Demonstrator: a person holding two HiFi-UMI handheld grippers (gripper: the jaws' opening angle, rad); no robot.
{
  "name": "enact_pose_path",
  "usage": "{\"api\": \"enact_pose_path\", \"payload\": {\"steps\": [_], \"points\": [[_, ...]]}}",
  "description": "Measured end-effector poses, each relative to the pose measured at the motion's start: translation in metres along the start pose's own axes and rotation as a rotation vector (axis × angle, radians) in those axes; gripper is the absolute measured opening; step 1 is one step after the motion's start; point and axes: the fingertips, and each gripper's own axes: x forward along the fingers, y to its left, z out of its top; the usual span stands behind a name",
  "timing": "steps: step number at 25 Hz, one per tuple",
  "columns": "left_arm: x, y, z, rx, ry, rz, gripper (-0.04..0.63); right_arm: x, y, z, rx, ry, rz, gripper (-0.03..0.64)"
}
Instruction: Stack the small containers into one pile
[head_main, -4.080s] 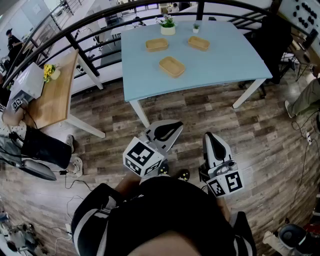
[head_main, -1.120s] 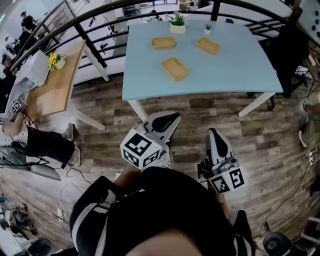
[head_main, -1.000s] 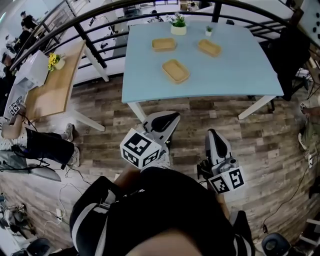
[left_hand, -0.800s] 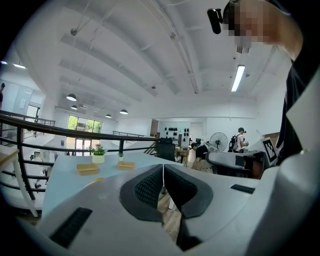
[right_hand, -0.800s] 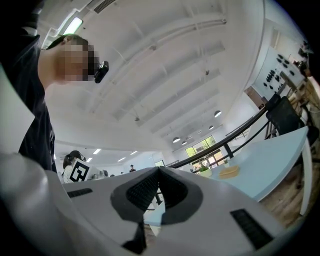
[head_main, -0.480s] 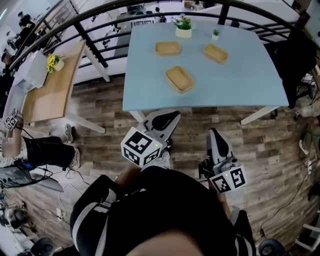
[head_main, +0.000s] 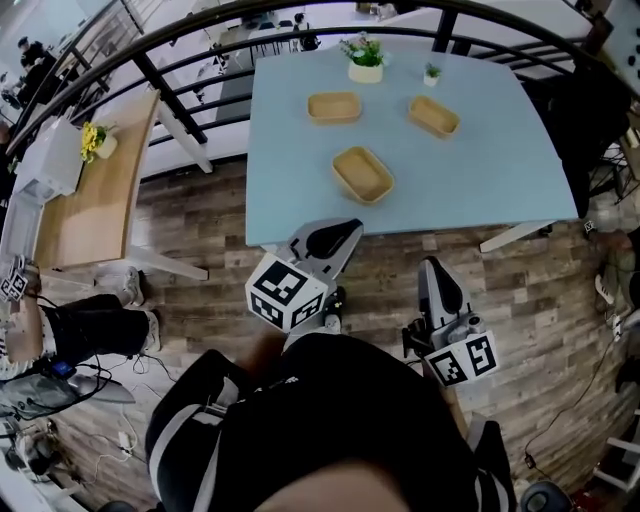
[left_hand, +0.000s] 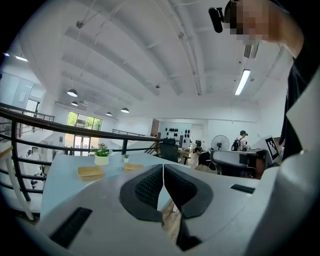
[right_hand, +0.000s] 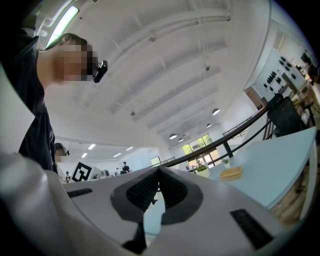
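Three shallow wooden containers lie apart on the light blue table (head_main: 500, 170): one at the back left (head_main: 335, 107), one at the back right (head_main: 434, 116), one nearest me (head_main: 362, 174). My left gripper (head_main: 335, 235) is shut and empty, held close to my body at the table's near edge. My right gripper (head_main: 433, 270) is also shut and empty, over the wood floor short of the table. In the left gripper view the jaws (left_hand: 163, 172) meet, with two containers (left_hand: 90, 171) far ahead. The right gripper (right_hand: 159, 177) view shows one container (right_hand: 231, 173) in the distance.
A potted plant (head_main: 365, 60) and a smaller pot (head_main: 431, 73) stand at the table's far edge. A black railing (head_main: 200, 35) curves behind the table. A wooden desk (head_main: 80, 210) with yellow flowers is at the left. A seated person's legs (head_main: 90, 325) are near the left edge.
The table and its containers have come nearer and lower in the head view as I walk toward it. Both grippers stay shut in the same place by my body.
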Motion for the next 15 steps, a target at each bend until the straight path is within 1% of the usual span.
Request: {"api": "enact_pose_path", "payload": {"steps": [3, 9, 15], "points": [[0.003, 0.017, 0.001, -0.011, -0.006, -0.002, 0.019, 0.014, -0.002, -0.001, -0.015, 0.009, -0.010, 0.000], [0.010, 0.052, 0.000, 0.015, 0.012, 0.011, 0.020, 0.046, -0.006, -0.002, -0.024, 0.017, -0.018, 0.000], [0.012, 0.080, -0.002, -0.012, 0.007, 0.011, 0.020, 0.071, -0.011, -0.008, -0.027, 0.034, -0.029, 0.000]]}}
